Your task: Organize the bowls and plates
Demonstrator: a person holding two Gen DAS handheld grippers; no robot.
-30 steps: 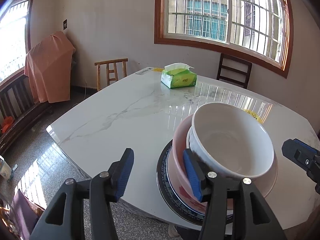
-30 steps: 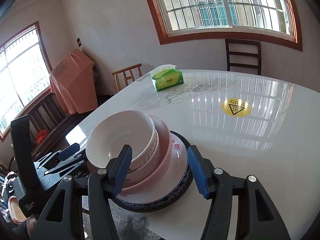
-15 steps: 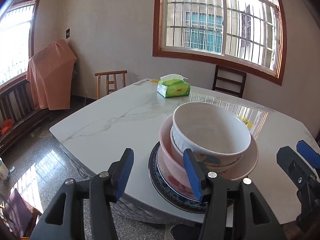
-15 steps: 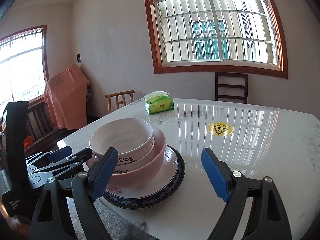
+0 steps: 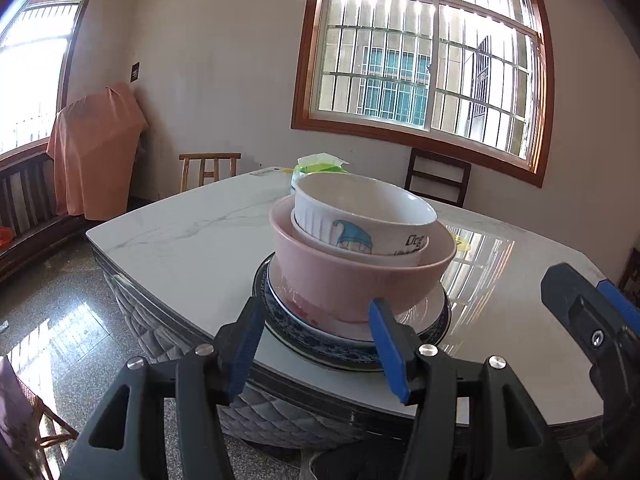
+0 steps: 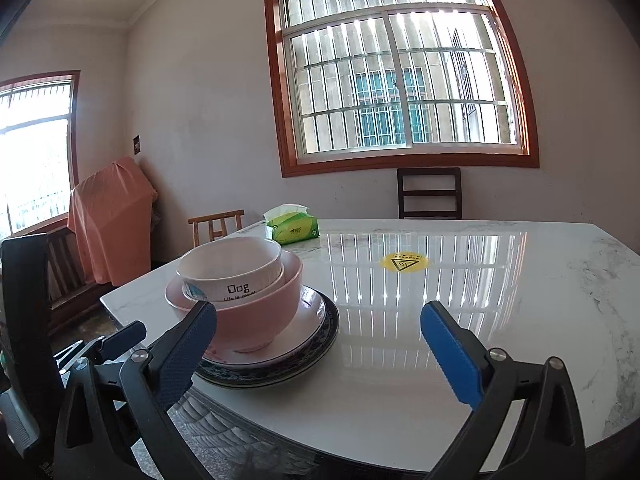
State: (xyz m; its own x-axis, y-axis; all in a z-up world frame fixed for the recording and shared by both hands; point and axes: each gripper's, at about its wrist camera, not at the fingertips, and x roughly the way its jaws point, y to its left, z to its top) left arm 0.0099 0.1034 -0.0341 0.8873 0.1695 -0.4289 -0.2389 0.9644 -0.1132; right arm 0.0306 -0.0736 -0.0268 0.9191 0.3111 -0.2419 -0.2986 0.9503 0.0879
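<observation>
Four dishes nest in one stack near the counter's (image 6: 460, 340) left corner: a white bowl (image 6: 234, 270) with ribbed sides, a blue-hatted figure and the word "Dog" sits in a smooth pink bowl (image 6: 256, 316), which stands on a white plate (image 6: 308, 326) atop a dark blue-patterned plate (image 6: 326, 340). Both bowls' insides are hidden at this low angle. The left gripper (image 5: 316, 344) hangs before the stack, jaws half apart and opening, empty. Glossy marble-veined stone forms the counter; a green tissue pack (image 6: 292, 227) lies far back. The right gripper (image 6: 320, 350) has jaws spreading wide, gripping nothing, beside the stack.
</observation>
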